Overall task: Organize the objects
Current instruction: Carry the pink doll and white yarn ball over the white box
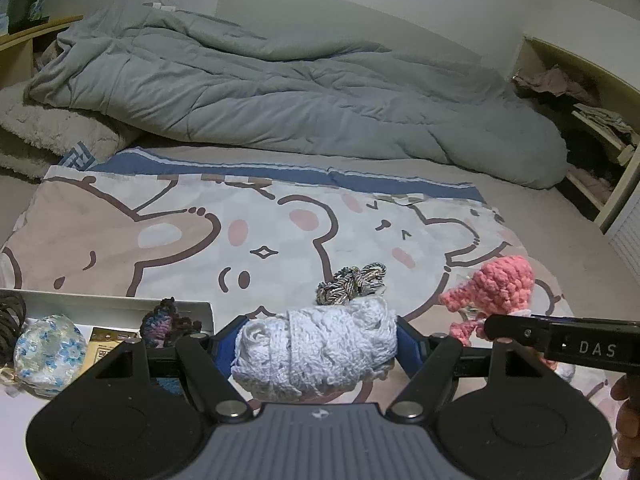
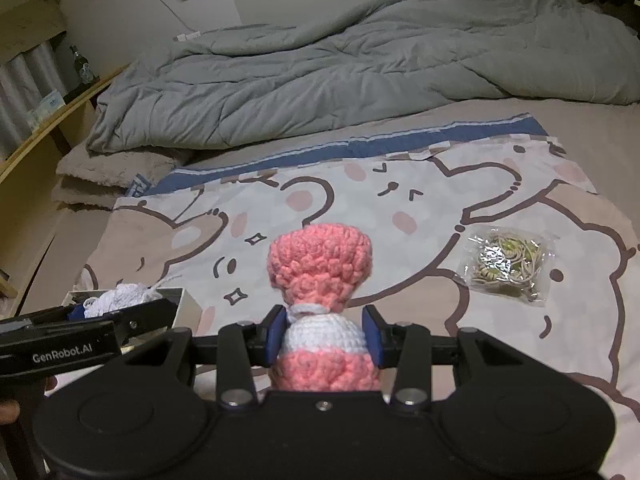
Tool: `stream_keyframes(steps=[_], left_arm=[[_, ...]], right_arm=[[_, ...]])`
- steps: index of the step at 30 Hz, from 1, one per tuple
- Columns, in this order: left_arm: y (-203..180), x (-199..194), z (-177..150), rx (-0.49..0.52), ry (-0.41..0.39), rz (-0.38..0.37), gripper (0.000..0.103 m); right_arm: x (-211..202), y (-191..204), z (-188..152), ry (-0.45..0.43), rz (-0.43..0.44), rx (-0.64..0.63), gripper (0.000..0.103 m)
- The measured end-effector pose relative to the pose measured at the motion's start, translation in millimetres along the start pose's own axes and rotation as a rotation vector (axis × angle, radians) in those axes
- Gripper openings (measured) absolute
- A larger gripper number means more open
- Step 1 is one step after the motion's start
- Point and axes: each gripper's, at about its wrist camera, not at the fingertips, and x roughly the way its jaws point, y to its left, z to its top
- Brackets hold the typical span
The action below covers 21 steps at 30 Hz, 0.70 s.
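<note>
My left gripper (image 1: 316, 340) is shut on a white crochet bundle (image 1: 320, 348), held just right of a white box (image 1: 120, 306). My right gripper (image 2: 326, 332) is shut on a pink and white crochet doll (image 2: 320, 268), held above the cartoon bear sheet (image 2: 400, 200). The doll also shows in the left wrist view (image 1: 500, 284), with the right gripper's body in front of it. The white bundle (image 2: 116, 298) and the box (image 2: 188, 304) show at the left of the right wrist view. A grey braided cord (image 1: 352, 282) lies on the sheet beyond the bundle.
The box holds a blue-flowered packet (image 1: 48, 344), a dark crochet piece (image 1: 164, 320) and a black coil (image 1: 10, 320). A clear bag of rubber bands (image 2: 508, 264) lies on the sheet at the right. A grey duvet (image 1: 280, 92) is piled at the back.
</note>
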Motion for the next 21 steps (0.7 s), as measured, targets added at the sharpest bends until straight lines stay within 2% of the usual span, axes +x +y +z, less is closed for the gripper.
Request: stream_keyframes(steps=[5, 12, 21], left_arm=[[4.5, -10.4, -0.6, 0.009, -0.008, -0.006, 0.075], [17.5, -22.7, -2.8, 0.004, -0.013, 0.002, 0.075], [52.5, -40.2, -7.7, -0.02, -0.021, 0.042, 0.075]], right_arm=[[-9.8, 4.6, -3.5, -0.016, 0.005, 0.008, 0.042], [-10.0, 15.0, -8.9, 0.003, 0.025, 0.031, 0.043], [1.0, 41.7, -13.5, 0.025, 0.073, 0.036, 0.043]])
